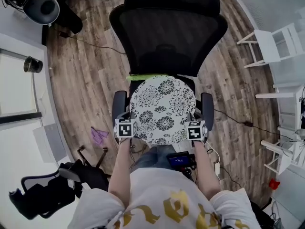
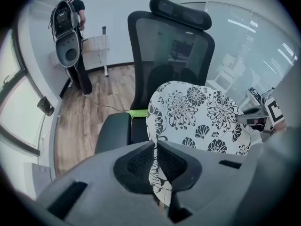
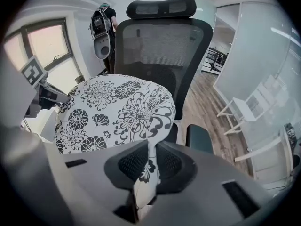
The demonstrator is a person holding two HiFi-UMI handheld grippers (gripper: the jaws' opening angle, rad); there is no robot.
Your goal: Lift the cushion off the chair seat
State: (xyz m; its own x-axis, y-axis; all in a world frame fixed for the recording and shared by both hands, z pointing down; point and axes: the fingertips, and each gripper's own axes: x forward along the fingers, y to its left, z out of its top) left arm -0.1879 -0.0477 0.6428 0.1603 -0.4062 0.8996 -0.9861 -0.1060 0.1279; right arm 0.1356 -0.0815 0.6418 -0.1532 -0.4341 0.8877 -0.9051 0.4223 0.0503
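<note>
Evenly is how the cushion (image 1: 163,109), clamped at its near edge by the left hand-held gripper (image 2: 156,159) and right hand-held gripper (image 3: 151,166) over the chair (image 1: 167,37), is best raised, so neither pinch is strained.

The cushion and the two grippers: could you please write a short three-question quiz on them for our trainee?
1. True or false: the left gripper and the right gripper are each shut on an edge of the cushion.
2. Which colour is the strip that shows between the cushion and the back of the chair? A red, B green, C blue.
3. Fill in the blank: in the head view, the cloth on the floor left of the chair is ___ in colour.

Key: 1 true; 2 B; 3 purple.
</note>
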